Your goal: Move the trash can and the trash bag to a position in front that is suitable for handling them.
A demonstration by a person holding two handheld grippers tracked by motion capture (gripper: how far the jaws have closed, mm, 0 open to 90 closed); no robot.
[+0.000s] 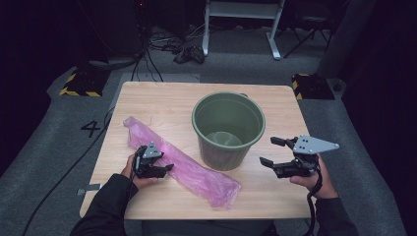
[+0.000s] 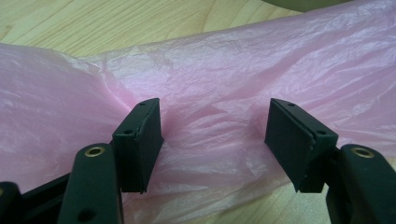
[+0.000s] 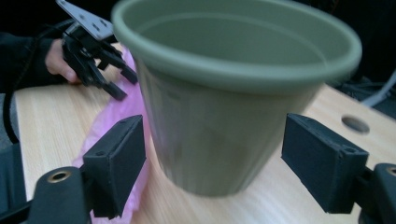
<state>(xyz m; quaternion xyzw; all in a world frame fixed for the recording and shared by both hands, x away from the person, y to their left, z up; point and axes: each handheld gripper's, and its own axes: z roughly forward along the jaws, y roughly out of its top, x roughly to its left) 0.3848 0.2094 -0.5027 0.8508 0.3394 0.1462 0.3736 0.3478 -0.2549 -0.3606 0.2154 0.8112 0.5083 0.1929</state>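
A long, flattened pink plastic bag (image 1: pixel 196 172) lies slantwise across the wooden table (image 1: pixel 157 98), left of a green plastic bucket (image 1: pixel 226 155) that stands upright. My left gripper (image 1: pixel 164 169) hovers low over the middle of the bag, open. In the left gripper view its jaws stand apart just above the crinkled pink bag (image 2: pixel 210 79) without pinching it. To the right of the bucket my right gripper (image 1: pixel 271 151) is held above the table, open and pointing at the bucket (image 3: pixel 224 130). The right gripper view also shows the bag (image 3: pixel 100 126) and the left gripper (image 3: pixel 119 84) beyond it.
The bucket's bottom looks bare. A round hole (image 3: pixel 355 123) shows in the tabletop beyond the bucket. Around the table is grey carpet with cables (image 1: pixel 152 54), yellow-black striped blocks (image 1: pixel 78 83) and a white frame's legs (image 1: pixel 275 34).
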